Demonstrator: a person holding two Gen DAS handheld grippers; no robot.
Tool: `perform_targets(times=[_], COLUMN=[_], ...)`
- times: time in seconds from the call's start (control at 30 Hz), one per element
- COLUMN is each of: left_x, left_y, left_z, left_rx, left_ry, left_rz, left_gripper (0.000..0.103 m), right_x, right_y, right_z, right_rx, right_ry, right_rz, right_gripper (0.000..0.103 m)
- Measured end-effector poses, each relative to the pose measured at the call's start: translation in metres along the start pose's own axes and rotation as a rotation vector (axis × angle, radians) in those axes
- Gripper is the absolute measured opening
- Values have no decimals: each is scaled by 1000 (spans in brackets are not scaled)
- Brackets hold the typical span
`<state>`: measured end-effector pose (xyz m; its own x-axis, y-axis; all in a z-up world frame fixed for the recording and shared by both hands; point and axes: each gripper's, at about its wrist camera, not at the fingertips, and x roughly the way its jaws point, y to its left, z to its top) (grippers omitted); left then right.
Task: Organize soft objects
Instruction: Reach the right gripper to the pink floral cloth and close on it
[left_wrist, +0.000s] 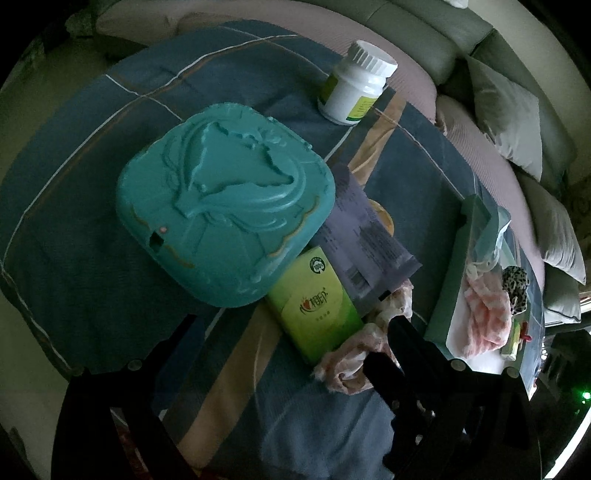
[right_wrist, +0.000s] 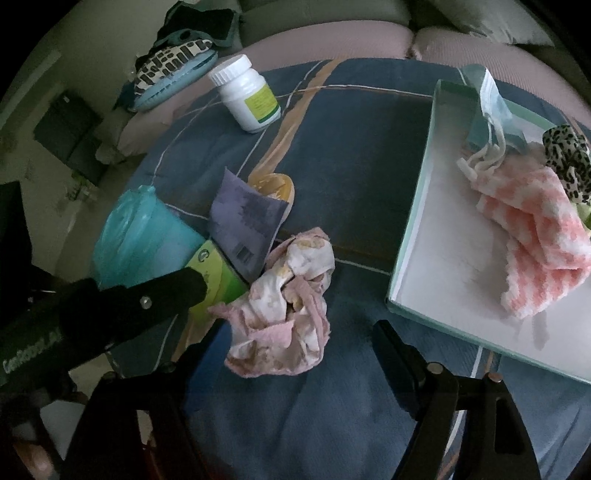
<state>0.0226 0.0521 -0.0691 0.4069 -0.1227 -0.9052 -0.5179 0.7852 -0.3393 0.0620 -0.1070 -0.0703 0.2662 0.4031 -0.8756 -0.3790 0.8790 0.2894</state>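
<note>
A crumpled pink-and-white cloth (right_wrist: 282, 310) lies on a blue striped bedspread (right_wrist: 351, 177), just ahead of the right gripper (right_wrist: 288, 354), whose 2 fingers stand wide apart with the cloth between them and neither pad pressing on it. The left gripper (left_wrist: 280, 339) reaches in from the left, 1 black finger (right_wrist: 147, 299) crossing a green tissue pack (right_wrist: 218, 280); its jaws are spread, nothing held. The cloth touches the pack and a purple sachet (right_wrist: 243, 225), both wedged against a teal embossed case (left_wrist: 225, 206). To the right, bare bedspread separates the cloth from the near edge of a shallow white box (right_wrist: 436, 236) holding a pink checked cloth (right_wrist: 532, 243), a face mask (right_wrist: 495, 107) and a leopard-print scrunchie (right_wrist: 567, 155). A white pill bottle (right_wrist: 245, 94) stands well apart, near the bedspread's far edge.
</note>
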Motion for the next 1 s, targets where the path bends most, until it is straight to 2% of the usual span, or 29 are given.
perform_targets(times=[0.13,0.17,0.23,0.3,0.37,0.4,0.43,0.6,1.0], left_x=[3,3,4,4,5,6,7,13,29], left_y=[0,0,0,1,1,1,1,1,-5], left_z=[1,0,1,0,0,0,1,1,4], left_rx=[0,-1,-1,0,1,2,0,-10,-18], left_ry=[6,7,10,12,14,17,20,28,45], left_rz=[1,1,2,3,3,5,6,15,51], left_gripper=[99,99,99,99,99,99,99,99,97], right_x=[3,3,4,5,6,6,6,5,0], right_y=[-1,-2,-2,-3,-3,-4,-5,-9,-21], right_z=[1,1,0,0,-1,-1,-2,-3,-9], right_rx=[8,11,17,21,26,30,35,41,75], right_ry=[-1,1,5,9,10,12,12,11,13], right_rz=[16,25,36,48,52,56,59,59,52], right_gripper=[54,47,44,30,27,20,17,11,11])
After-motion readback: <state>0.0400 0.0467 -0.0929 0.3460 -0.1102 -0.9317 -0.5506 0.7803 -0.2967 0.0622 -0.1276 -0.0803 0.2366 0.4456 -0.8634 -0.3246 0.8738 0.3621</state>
